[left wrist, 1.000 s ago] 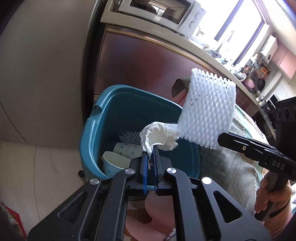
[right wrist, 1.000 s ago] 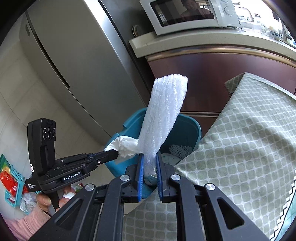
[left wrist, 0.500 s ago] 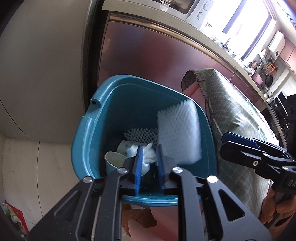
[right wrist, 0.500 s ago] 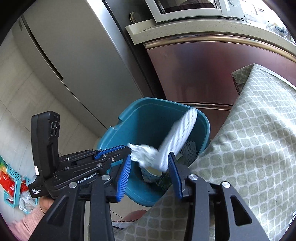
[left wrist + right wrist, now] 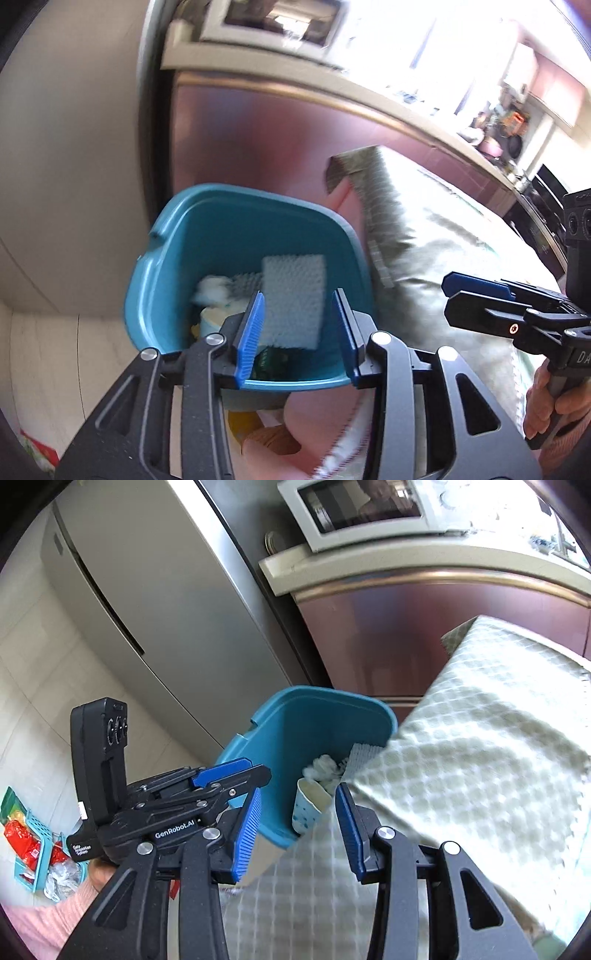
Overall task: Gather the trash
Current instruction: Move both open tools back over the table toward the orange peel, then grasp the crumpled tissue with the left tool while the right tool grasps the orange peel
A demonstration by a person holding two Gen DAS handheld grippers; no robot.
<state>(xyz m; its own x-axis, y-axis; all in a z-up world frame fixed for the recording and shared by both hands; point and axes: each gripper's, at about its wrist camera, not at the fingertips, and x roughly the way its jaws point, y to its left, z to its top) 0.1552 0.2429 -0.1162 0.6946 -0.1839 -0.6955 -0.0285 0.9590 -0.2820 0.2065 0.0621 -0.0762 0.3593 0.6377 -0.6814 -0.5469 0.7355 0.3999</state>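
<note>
A teal trash bin (image 5: 229, 221) stands on the floor beside the table; it also shows in the right wrist view (image 5: 295, 720). Inside lie a white foam net sleeve (image 5: 293, 295), a crumpled white tissue (image 5: 212, 290) and a dotted paper cup (image 5: 308, 805). My left gripper (image 5: 299, 328) is open and empty above the bin's near rim. My right gripper (image 5: 299, 830) is open and empty over the table edge, next to the bin. Each gripper shows in the other's view, the left one (image 5: 236, 771) and the right one (image 5: 476, 291).
A table with a green checked cloth (image 5: 480, 757) sits right of the bin. A grey fridge (image 5: 147, 602) and a maroon cabinet (image 5: 424, 627) with a microwave (image 5: 362, 509) stand behind. A teal basket with red packets (image 5: 26, 842) lies on the floor at left.
Both grippers opened. The foam net sleeve and the tissue dropped from them into the bin. Both grippers have pulled back slightly.
</note>
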